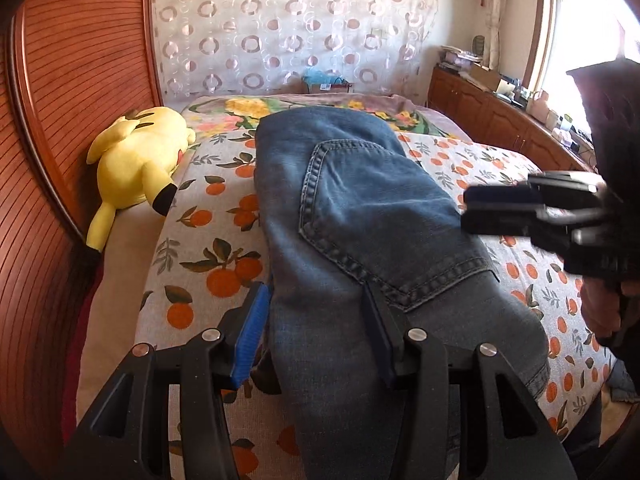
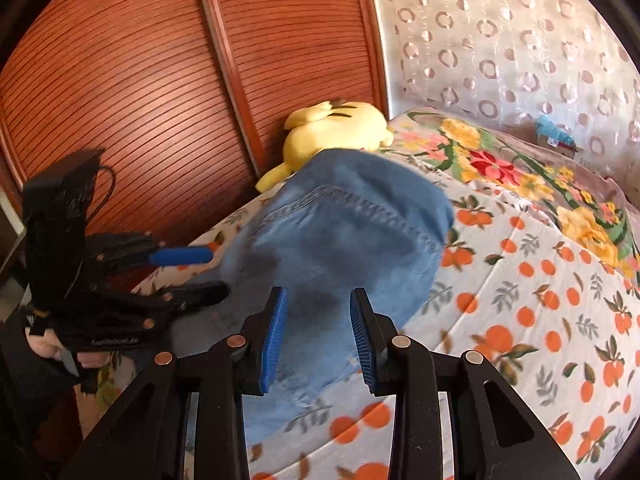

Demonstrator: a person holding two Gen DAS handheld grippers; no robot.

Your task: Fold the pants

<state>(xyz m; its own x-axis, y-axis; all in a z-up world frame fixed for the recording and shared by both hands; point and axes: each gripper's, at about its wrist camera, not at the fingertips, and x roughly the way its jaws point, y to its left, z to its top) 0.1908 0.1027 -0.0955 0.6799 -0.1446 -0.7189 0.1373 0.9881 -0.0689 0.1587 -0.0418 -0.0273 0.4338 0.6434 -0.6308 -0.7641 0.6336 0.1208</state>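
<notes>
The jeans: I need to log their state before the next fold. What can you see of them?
The jeans are blue denim, already folded into a thick bundle lying on the orange-print bedspread. A stitched back pocket faces up. The left hand-held gripper straddles the bundle's near end, fingers apart. The right hand-held gripper hovers open over them.

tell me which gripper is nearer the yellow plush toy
Left. The left gripper straddles the jeans on the plush toy's side; the right gripper sits across the jeans, farther away.
</notes>
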